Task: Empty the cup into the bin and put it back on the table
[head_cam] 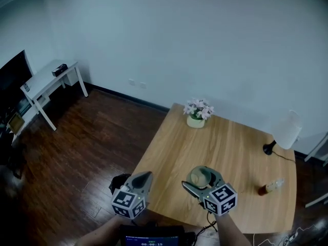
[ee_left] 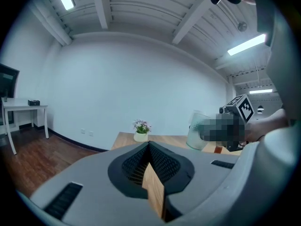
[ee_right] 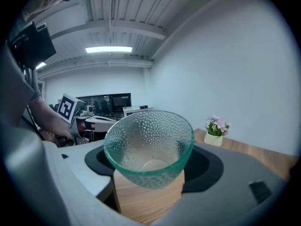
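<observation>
- Pale wood table (head_cam: pixel 230 147), smooth-grained, lies under both tongs.
- Your left gripper (head_cam: pixel 148 175) is closed on nothing, just left of the cup.
- Your right gripper (head_cam: pixel 201 182) clamps the cup (ee_right: pixel 148 145) with its pads wide apart. It is pebbled greenish glass, flaring upward, seemingly empty.
- That taper could let the slick glass slide out if you loosen your grip early.

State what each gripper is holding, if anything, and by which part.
The right gripper holds the glass cup by its lower sides, one of the fingers on each side. The left gripper holds nothing; its fingers are together.
</observation>
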Action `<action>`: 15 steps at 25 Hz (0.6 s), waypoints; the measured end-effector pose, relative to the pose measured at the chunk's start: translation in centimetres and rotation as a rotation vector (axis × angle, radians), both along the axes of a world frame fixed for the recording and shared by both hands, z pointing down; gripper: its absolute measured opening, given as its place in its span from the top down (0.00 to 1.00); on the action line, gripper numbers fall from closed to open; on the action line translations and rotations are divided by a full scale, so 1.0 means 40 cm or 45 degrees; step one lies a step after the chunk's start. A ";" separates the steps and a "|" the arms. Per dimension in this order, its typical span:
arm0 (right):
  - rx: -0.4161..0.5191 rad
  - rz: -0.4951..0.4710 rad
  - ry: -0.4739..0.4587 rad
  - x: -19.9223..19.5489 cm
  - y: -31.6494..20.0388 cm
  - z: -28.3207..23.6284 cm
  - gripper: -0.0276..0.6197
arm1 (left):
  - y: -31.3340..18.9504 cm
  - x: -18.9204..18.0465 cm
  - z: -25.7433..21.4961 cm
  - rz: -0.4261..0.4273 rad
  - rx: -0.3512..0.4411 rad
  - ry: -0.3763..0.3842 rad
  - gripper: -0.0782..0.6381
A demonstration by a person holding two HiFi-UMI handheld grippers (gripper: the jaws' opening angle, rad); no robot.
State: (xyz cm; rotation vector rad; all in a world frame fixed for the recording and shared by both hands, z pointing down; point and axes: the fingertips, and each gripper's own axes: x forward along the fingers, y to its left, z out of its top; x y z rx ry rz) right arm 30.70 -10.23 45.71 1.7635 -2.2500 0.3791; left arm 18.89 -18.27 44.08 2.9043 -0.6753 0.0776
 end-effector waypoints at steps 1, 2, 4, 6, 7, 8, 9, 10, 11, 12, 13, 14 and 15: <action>0.001 -0.018 0.007 -0.010 -0.005 -0.009 0.35 | -0.006 -0.017 -0.008 -0.022 0.004 0.007 0.90; 0.003 -0.035 0.013 -0.021 -0.009 -0.018 0.35 | -0.011 -0.035 -0.016 -0.043 0.008 0.014 0.90; 0.011 -0.068 0.014 -0.042 -0.016 -0.033 0.35 | -0.018 -0.071 -0.034 -0.083 0.011 0.031 0.90; 0.024 -0.108 0.011 -0.065 -0.023 -0.046 0.35 | -0.021 -0.110 -0.058 -0.118 0.018 0.057 0.90; 0.032 -0.131 0.010 -0.075 -0.027 -0.053 0.35 | -0.022 -0.130 -0.072 -0.134 0.027 0.071 0.90; 0.039 -0.152 0.009 -0.083 -0.032 -0.059 0.35 | -0.025 -0.150 -0.085 -0.154 0.040 0.080 0.90; 0.043 -0.172 0.007 -0.091 -0.038 -0.063 0.35 | -0.028 -0.171 -0.097 -0.178 0.052 0.084 0.90; 0.044 -0.189 0.004 -0.096 -0.045 -0.066 0.35 | -0.032 -0.192 -0.107 -0.202 0.062 0.086 0.90; 0.043 -0.205 0.001 -0.101 -0.052 -0.067 0.35 | -0.035 -0.212 -0.116 -0.222 0.068 0.089 0.90; 0.037 -0.219 -0.002 -0.105 -0.058 -0.067 0.35 | -0.036 -0.229 -0.124 -0.234 0.072 0.095 0.90; 0.029 -0.232 -0.002 -0.110 -0.065 -0.065 0.35 | -0.036 -0.246 -0.131 -0.243 0.075 0.101 0.90; 0.018 -0.247 -0.001 -0.115 -0.070 -0.064 0.35 | -0.035 -0.264 -0.136 -0.257 0.079 0.104 0.90; 0.009 -0.265 0.001 -0.123 -0.076 -0.062 0.35 | -0.034 -0.286 -0.140 -0.280 0.083 0.101 0.90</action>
